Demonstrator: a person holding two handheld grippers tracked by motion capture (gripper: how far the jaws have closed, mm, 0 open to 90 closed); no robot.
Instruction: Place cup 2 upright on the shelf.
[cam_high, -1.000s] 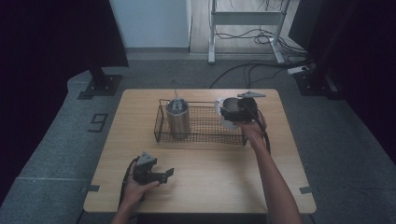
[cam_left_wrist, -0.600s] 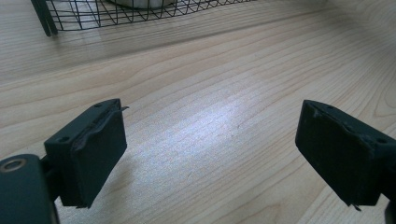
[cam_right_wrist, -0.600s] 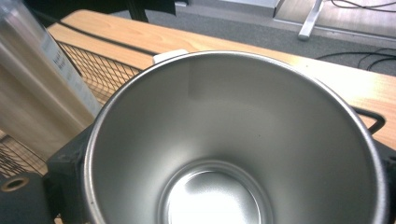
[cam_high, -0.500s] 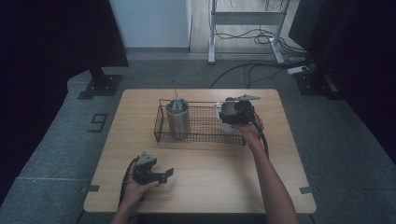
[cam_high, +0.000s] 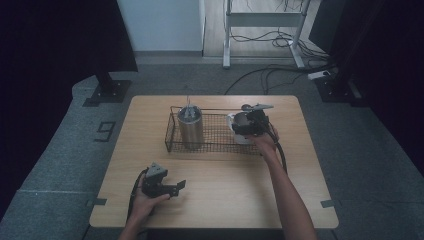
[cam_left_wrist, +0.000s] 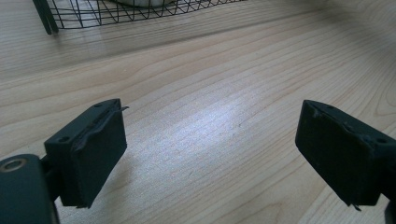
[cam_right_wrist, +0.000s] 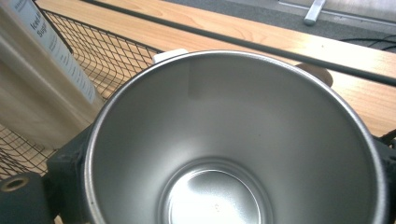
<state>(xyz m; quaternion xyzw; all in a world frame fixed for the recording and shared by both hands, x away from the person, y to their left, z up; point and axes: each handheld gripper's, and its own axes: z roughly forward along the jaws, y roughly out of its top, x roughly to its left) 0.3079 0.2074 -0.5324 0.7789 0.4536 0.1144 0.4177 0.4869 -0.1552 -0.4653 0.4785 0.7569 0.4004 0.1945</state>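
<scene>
The right gripper (cam_high: 248, 124) has its jaws clamped on a steel cup (cam_right_wrist: 233, 140), one jaw on each side of the wall, the open mouth facing the gripper's camera. The cup sits at the right end of a wire basket (cam_high: 172, 131) on the wooden table (cam_high: 220, 200), well apart from a tall metal tumbler (cam_high: 190, 125) standing at the basket's left end. The left gripper (cam_high: 175, 188) rests near the table's front edge, jaws wide apart with bare wood between them.
</scene>
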